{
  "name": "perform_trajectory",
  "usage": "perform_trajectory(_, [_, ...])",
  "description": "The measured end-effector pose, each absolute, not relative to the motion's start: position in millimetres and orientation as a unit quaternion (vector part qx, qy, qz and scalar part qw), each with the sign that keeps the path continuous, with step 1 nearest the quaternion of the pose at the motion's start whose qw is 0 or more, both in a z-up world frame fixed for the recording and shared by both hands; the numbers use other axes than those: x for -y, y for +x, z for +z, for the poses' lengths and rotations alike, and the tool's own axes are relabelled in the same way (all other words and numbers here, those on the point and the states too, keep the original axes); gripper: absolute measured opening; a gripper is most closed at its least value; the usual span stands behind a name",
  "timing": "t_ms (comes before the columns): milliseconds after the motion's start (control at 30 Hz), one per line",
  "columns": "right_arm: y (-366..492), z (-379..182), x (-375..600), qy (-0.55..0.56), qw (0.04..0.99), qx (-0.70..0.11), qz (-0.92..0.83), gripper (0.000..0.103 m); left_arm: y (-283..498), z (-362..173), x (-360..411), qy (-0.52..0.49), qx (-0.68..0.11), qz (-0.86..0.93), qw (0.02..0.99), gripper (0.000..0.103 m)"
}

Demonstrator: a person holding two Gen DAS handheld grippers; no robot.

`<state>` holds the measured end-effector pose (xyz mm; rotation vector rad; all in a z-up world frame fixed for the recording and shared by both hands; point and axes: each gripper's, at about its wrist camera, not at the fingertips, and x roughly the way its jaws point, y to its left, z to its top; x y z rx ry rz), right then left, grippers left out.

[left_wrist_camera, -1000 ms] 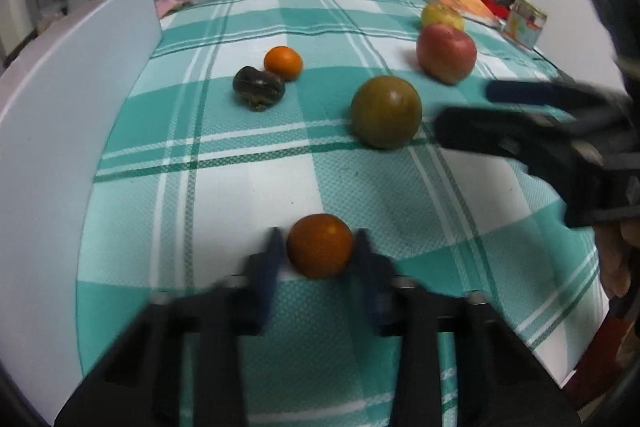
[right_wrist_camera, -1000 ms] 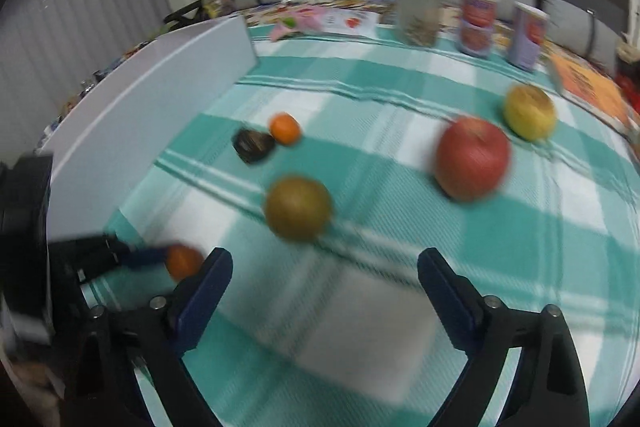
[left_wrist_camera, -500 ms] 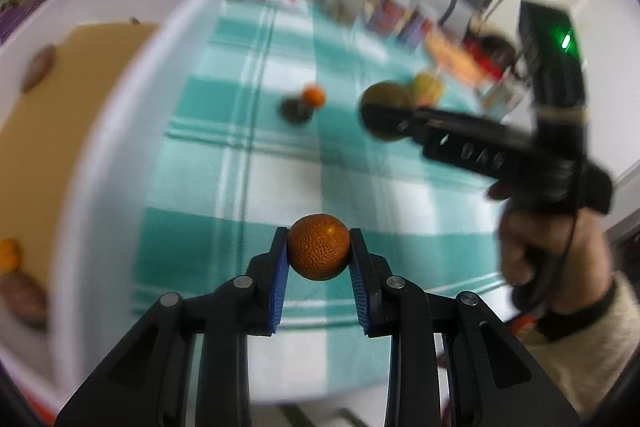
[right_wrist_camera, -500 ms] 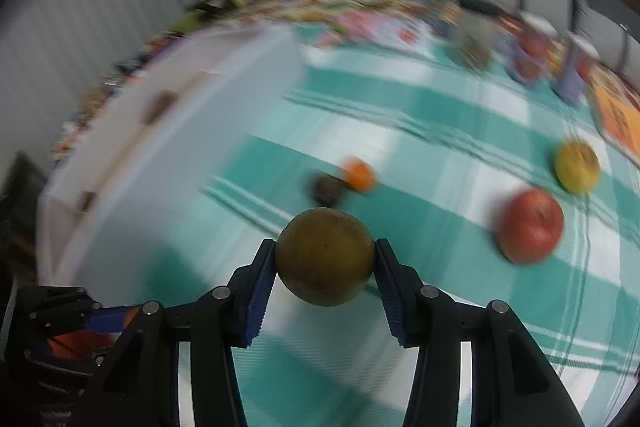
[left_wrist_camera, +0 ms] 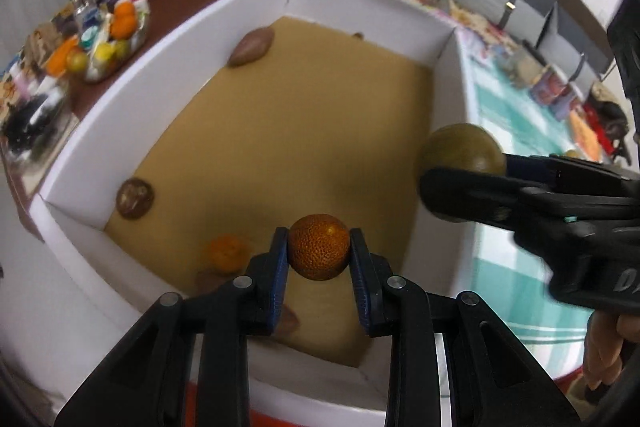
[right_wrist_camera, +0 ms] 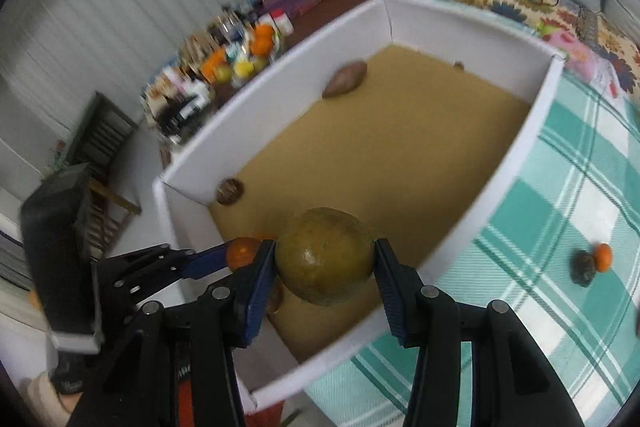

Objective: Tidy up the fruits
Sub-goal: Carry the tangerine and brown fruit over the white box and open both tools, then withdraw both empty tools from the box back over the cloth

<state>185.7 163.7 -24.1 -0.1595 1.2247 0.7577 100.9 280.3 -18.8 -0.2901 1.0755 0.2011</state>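
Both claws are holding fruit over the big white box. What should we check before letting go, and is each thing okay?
1. Left gripper pinches the small orange: ok.
2. Right gripper pinches the green-brown fruit: ok.
3. Small orange is over the white box floor: ok.
4. Green-brown fruit is inside the box wall line: ok in the right wrist view, near the wall.
5. Bare floor under each fruit: cannot tell; a mandarin lies close by.
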Motion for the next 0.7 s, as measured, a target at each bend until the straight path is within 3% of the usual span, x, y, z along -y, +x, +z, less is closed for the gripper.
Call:
perform_trajectory(67, [189.3, -40.0, -172.7, -0.086, 0.74, -0.577, 0.336, 0.05, 102.0, -27.6, -282.8, -0.137, -0.517, 0.102, 0.839, 0.032])
perform_trajectory(133, [190.7, -43.1, -172.5, -0.083, 0.745, -0.577, 0.323, 0.058, 102.5, -29.5, -283.4, -0.134, -0.515, 0.11, 0.839, 0.041])
perform_trajectory(167, [191.8, -38.9, -168.5, -0.077, 0.75, -0.573, 0.322, 0.063, 101.7, -28.6, -282.6, -0.131, -0.512, 0.114, 0.841, 0.053])
perform_trajectory(200, [192.3, -30.1, -163.8, -0.065, 0.761, -0.561, 0.32, 0.067, 100.2, -25.1, -285.1, -0.13, -0.507, 0.119, 0.844, 0.063])
perform_trajectory(300, [190.2, 6.4, -146.9, -0.046, 0.795, -0.514, 0.319, 0.067, 95.0, -2.9, -287.7, -0.13, -0.472, 0.128, 0.863, 0.067])
perform_trajectory(367, [183.7, 39.3, -129.0, -0.041, 0.826, -0.468, 0.313, 0.074, 90.0, 18.6, -284.4, -0.127, -0.439, 0.131, 0.88, 0.074])
perform_trajectory(400, [178.7, 51.3, -120.7, -0.042, 0.838, -0.449, 0.307, 0.083, 87.7, 27.7, -281.2, -0.124, -0.423, 0.13, 0.888, 0.08])
perform_trajectory(433, [173.0, 61.2, -110.4, -0.043, 0.849, -0.431, 0.301, 0.093, 84.7, 40.4, -274.5, -0.118, -0.402, 0.128, 0.899, 0.083])
perform_trajectory(500, [157.6, 71.4, -85.0, -0.051, 0.87, -0.401, 0.282, 0.1, 82.1, 54.4, -258.0, -0.108, -0.376, 0.115, 0.913, 0.086])
perform_trajectory(700, [116.6, 25.6, 30.7, -0.048, 0.904, -0.389, 0.169, 0.102, 78.8, 42.1, -170.7, -0.072, -0.379, 0.026, 0.922, 0.087])
